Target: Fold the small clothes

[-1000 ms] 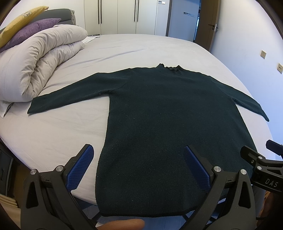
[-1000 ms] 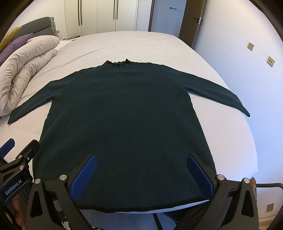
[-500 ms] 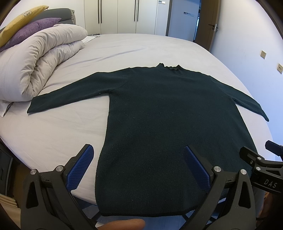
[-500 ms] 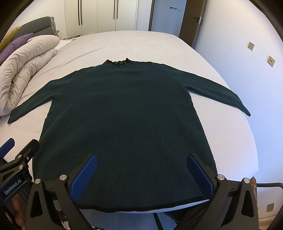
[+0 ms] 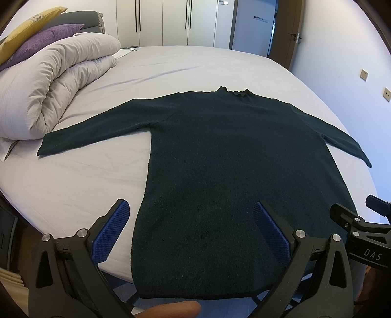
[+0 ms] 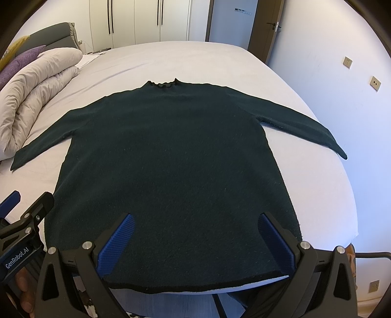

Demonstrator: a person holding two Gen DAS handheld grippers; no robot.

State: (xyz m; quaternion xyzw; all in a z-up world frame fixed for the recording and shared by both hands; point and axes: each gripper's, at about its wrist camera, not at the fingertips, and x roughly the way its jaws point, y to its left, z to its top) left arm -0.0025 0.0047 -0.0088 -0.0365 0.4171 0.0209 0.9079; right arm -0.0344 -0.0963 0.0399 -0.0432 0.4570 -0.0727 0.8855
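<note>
The dark green knit sweater (image 5: 234,171) lies flat on the bed (image 5: 73,186), face spread out, its collar (image 5: 233,90) pointing away toward the wardrobe doors (image 5: 171,22) and its hem (image 6: 195,285) right at the bed's near edge. Both sleeves are stretched out sideways from the body: the left sleeve (image 5: 97,129) reaches toward the rolled duvet (image 5: 48,85), its cuff ending near the duvet's base, and the right sleeve (image 6: 300,122) runs out toward the bed's far side by the wall. No part of the sweater is turned over onto itself, so by my reading the folding proper has not begun; only the laying-out and smoothing looks done. The left gripper (image 5: 190,230) hovers above the hem near the sweater's left side seam, its blue-padded fingers spread wide with nothing between them. The right gripper (image 6: 195,234) hangs over the hem nearer the sweater's right side, likewise spread apart and empty. Everything remains to do: bringing each sleeve across the body, folding the sides in if wanted, then doubling the hem up toward the collar.
</note>
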